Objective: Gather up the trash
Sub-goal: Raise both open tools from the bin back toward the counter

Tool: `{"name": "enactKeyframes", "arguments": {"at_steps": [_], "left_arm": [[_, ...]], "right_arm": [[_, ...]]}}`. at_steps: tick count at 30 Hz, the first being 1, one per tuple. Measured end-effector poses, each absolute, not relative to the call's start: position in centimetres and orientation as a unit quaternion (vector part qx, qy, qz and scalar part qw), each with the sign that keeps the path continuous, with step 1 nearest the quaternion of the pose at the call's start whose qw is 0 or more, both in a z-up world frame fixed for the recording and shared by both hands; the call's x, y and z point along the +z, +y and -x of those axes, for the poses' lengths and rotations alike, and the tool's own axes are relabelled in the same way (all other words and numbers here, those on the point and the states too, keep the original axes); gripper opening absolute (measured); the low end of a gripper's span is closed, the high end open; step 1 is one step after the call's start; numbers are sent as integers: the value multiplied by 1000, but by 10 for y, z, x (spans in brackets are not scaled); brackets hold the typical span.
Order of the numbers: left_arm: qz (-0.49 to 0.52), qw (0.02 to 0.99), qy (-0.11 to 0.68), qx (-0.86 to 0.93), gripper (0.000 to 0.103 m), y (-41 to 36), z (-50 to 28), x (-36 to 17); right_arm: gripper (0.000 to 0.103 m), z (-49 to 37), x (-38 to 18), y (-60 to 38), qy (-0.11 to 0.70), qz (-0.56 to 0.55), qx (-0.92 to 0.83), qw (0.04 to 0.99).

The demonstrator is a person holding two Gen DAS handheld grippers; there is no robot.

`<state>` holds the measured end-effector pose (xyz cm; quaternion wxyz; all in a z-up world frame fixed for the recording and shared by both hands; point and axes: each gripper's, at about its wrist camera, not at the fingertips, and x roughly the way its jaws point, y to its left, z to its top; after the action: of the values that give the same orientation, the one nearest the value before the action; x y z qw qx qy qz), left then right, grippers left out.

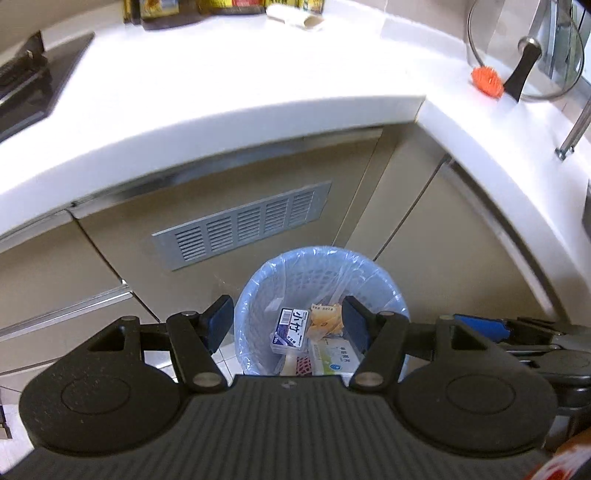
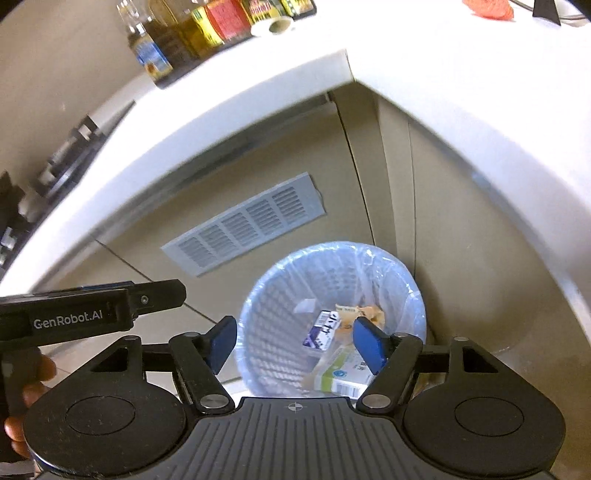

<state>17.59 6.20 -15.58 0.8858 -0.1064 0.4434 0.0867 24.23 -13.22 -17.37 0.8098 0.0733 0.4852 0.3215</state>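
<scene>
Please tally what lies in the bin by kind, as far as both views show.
Boxes: 2, a blue one and a green one
Crumpled wrappers: 1
Red-checked packet, partly hidden: 1
Total: 4, all inside the bin

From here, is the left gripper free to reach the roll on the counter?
Probably yes: the left gripper is open and empty, and the bare counter lies before the roll.

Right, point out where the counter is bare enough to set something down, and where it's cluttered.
The widest bare stretch of the white counter lies between the black stove on the left and the orange scrubber with the glass lid on the right. The back edge is crowded with bottles and a paper roll.
</scene>
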Motion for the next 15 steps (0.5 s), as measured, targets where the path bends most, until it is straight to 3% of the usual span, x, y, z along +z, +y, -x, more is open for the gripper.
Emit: {"name": "enactKeyframes", "arguments": {"at_steps": [15], "left_arm": [[103,914,375,112,63,54,-170,-85]], "right_arm": [[79,-261,-98,-186,411,-119,315,847]]}}
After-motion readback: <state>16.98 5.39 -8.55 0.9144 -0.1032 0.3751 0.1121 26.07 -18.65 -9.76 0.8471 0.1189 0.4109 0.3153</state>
